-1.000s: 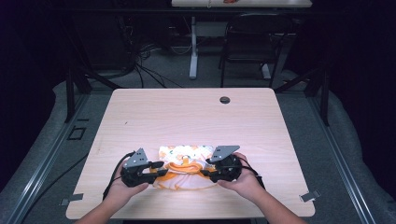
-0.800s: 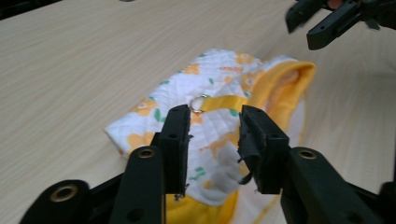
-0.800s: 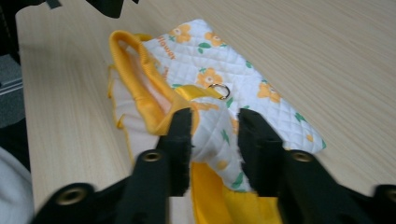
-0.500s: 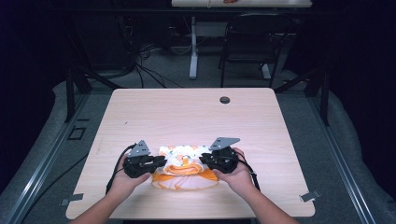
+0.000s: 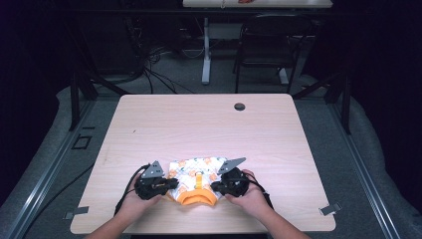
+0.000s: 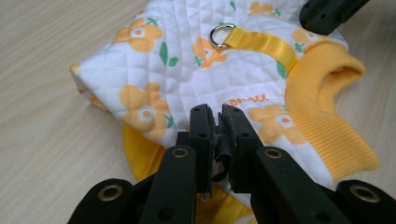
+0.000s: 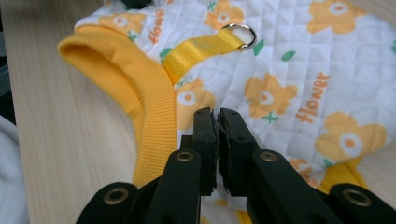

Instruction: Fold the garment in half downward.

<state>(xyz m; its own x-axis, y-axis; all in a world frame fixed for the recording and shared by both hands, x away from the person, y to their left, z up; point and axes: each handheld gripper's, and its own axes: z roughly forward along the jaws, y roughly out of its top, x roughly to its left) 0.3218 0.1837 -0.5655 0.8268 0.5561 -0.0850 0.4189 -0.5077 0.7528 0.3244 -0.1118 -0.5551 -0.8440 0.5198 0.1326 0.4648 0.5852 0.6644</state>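
Both grippers have sunk onto the quilted garment (image 5: 195, 175); left gripper (image 6: 214, 122) and right gripper (image 7: 217, 122), jaws just closing, pinch its opposite edges.

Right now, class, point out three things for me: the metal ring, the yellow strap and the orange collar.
Ring (image 6: 221, 36), left gripper view, on its metal loop.
Strap (image 7: 201, 50), right gripper view, mid-length of the webbing.
Collar (image 5: 197, 198), high view, on the ribbed band.

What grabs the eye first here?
A white quilted pet garment with orange flowers and a ribbed orange collar lies at the near edge of the pale wooden table. The left hand-held gripper and the right hand-held gripper have just closed on its sides.
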